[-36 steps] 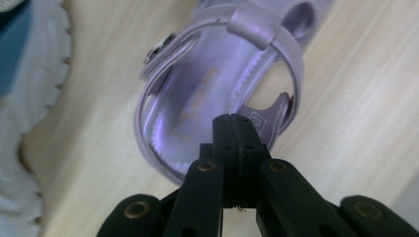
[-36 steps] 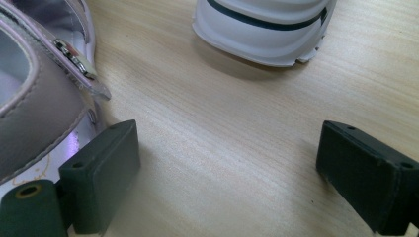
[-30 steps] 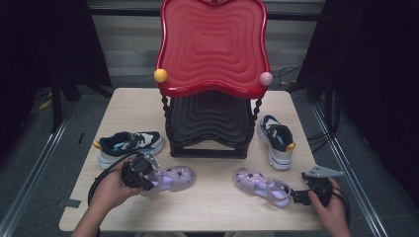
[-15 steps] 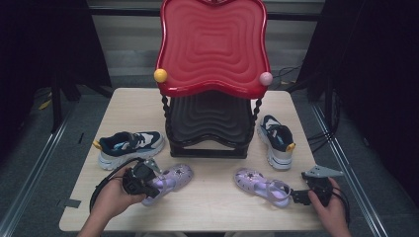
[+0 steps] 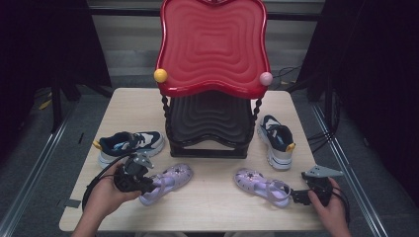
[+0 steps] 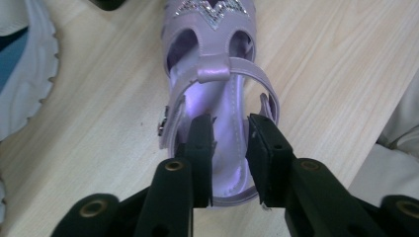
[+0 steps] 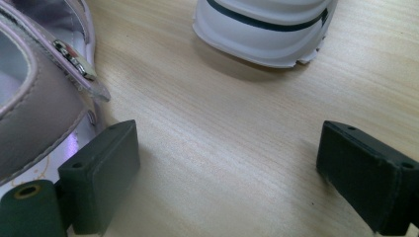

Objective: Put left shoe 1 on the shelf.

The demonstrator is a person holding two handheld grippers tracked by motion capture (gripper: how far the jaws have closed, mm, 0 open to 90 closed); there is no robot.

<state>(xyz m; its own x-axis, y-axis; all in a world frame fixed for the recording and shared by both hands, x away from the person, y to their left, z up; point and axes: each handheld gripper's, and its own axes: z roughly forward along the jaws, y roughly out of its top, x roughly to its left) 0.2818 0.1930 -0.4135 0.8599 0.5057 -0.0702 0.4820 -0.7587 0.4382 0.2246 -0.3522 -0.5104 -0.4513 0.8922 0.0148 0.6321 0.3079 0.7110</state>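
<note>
On the light wooden counter [image 5: 212,207] stands a two-level rack with a glossy red wavy tray [image 5: 213,47] on top and a black wavy tray [image 5: 210,118] below it, between twisted dark posts. A yellow ball [image 5: 160,75] and a pink ball [image 5: 266,78] sit at the front corners of the red tray.

Left of the rack lies a navy and white sports shoe [image 5: 128,145]; right of it lies a second navy and white sports shoe [image 5: 275,140].

The left tool [image 5: 141,178], held in the left hand [image 5: 104,197], is at the heel end of a lilac strapped sandal [image 5: 168,181] near the front edge of the counter. In the left gripper view its two black jaws stand narrowly apart over the heel part of the insole of this sandal [image 6: 217,98], behind the ankle strap; I cannot tell if they press on anything.

The right tool [image 5: 296,196], held in the right hand [image 5: 331,210], is just beside the heel of a second lilac strapped sandal [image 5: 262,186]. In the right gripper view its jaws are wide apart, with bare wood between them; the sandal [image 7: 39,98] is next to the left jaw, and a white shoe sole [image 7: 267,29] lies further ahead.
</note>
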